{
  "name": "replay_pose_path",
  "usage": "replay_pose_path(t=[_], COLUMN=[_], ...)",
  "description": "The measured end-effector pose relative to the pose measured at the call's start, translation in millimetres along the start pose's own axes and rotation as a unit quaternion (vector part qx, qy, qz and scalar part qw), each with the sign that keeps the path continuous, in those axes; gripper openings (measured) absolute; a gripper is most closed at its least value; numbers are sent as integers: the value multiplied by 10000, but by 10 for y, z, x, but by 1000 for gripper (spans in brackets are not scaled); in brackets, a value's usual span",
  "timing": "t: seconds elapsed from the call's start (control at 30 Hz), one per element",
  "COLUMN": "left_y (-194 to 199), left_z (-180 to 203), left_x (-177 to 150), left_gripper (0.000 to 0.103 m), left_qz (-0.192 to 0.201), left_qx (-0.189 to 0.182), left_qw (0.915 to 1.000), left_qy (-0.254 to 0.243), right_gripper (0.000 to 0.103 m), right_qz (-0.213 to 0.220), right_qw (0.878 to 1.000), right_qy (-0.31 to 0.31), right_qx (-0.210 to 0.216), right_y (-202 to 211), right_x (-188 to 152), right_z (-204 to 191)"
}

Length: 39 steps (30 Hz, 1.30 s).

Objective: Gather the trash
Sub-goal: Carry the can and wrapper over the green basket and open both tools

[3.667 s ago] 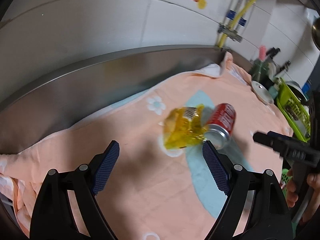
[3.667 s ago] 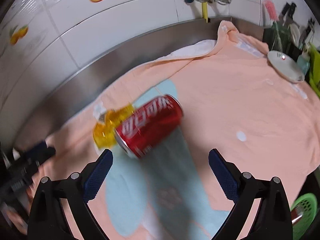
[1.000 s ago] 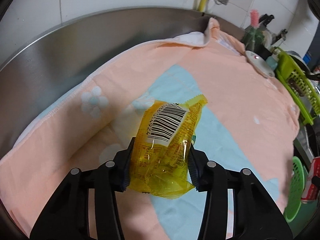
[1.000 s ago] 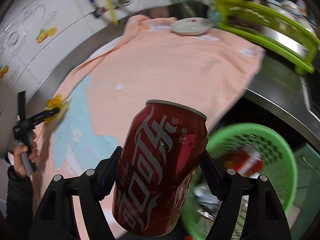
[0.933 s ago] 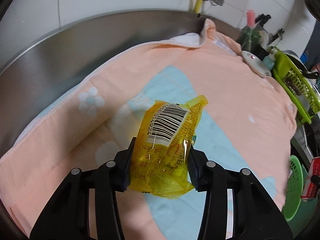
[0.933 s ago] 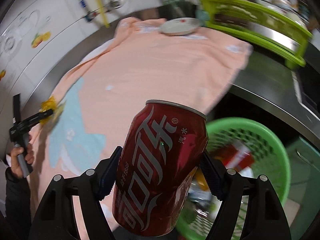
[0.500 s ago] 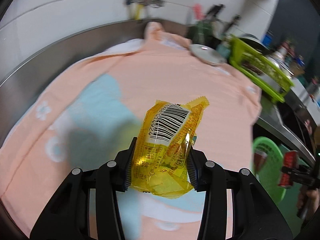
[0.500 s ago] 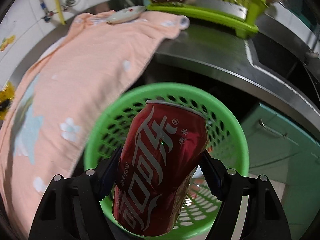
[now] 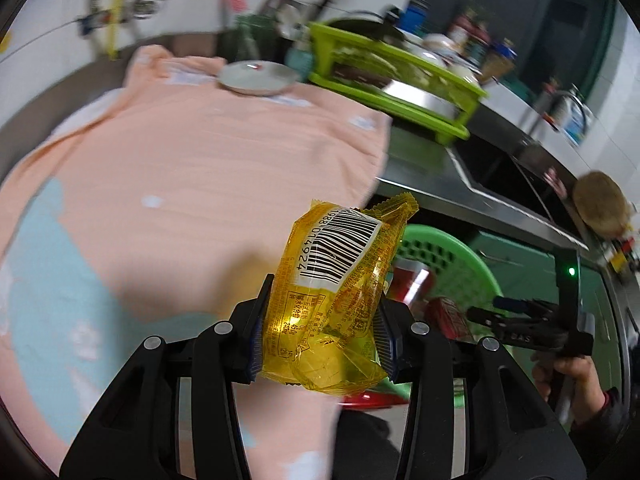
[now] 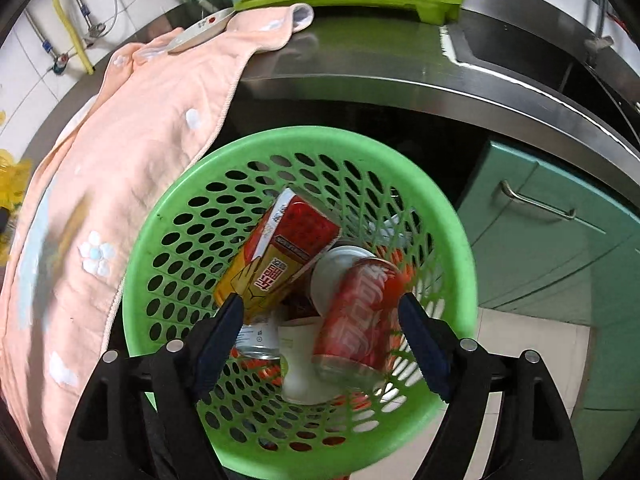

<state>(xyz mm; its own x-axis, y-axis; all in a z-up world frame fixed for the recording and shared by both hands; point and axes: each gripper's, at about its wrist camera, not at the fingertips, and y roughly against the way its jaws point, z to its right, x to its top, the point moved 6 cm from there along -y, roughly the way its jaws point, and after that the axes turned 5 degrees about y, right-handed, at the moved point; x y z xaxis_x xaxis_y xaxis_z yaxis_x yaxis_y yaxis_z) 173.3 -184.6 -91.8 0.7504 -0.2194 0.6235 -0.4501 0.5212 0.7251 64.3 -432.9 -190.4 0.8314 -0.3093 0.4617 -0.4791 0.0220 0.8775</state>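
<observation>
- Left gripper (image 9: 322,336) is clamped on the yellow wrapper (image 9: 340,300); both pads press its lower half, and the barcode end sticks up free above the jaws.
- Right gripper (image 10: 320,340): its jaws have just been opening and now stand wide. The red can (image 10: 356,320) shows between them but lower down, blurred and tilted inside the green basket (image 10: 452,236); neither pad touches it. Judged released.
- The basket sits below the steel counter (image 10: 400,68) edge, just right of the hanging peach towel (image 10: 120,168). It already holds a red and yellow carton (image 10: 280,256) and some pale items under it; these are too hidden to identify.
- Step in hand, as judged: carry the wrapper to the basket and drop it in.
- To do it well: bring the left gripper fully over the basket mouth before opening. In the left wrist view the basket lies beyond and to the right of the wrapper, partly hidden by it, so the gripper is not yet over the opening.
- The wrapper is light and crinkled; it may cling to a pad or drift. Open the jaws wide and low over the rim.
- The right gripper occupies the space above the basket; it should clear away first to avoid a knock.
- Pose: left gripper angled downward over the near edge of the towel; right gripper pointing steeply down into the basket. The person's right hand (image 9: 568,372) grips its handle at the far right of the left wrist view.
</observation>
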Motion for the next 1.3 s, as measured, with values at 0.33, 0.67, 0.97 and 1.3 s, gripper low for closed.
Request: replay_pose_path(t=[0.33, 0.67, 0.97, 1.3], left_y=[-558, -962, -1031, -794], left_z=[824, 1137, 1228, 1112], left_x=[-394, -684, -758, -687], left_gripper=[44, 48, 68, 76], left_qz=[-576, -1032, -1129, -877], left_qx=[-431, -489, -467, -340], left_qw=[9967, 9916, 9906, 9934], left_qy=[-387, -599, -612, -653], right_gripper=[81, 83, 85, 87], right_qz=[338, 546, 674, 846], right_qw=[9994, 9983, 9969, 9948], right_qy=[32, 124, 234, 389], right_qx=[-69, -171, -345, -411], right_y=[349, 587, 691, 797], right_x=[-82, -181, -248, -299], right_z=[168, 247, 287, 173])
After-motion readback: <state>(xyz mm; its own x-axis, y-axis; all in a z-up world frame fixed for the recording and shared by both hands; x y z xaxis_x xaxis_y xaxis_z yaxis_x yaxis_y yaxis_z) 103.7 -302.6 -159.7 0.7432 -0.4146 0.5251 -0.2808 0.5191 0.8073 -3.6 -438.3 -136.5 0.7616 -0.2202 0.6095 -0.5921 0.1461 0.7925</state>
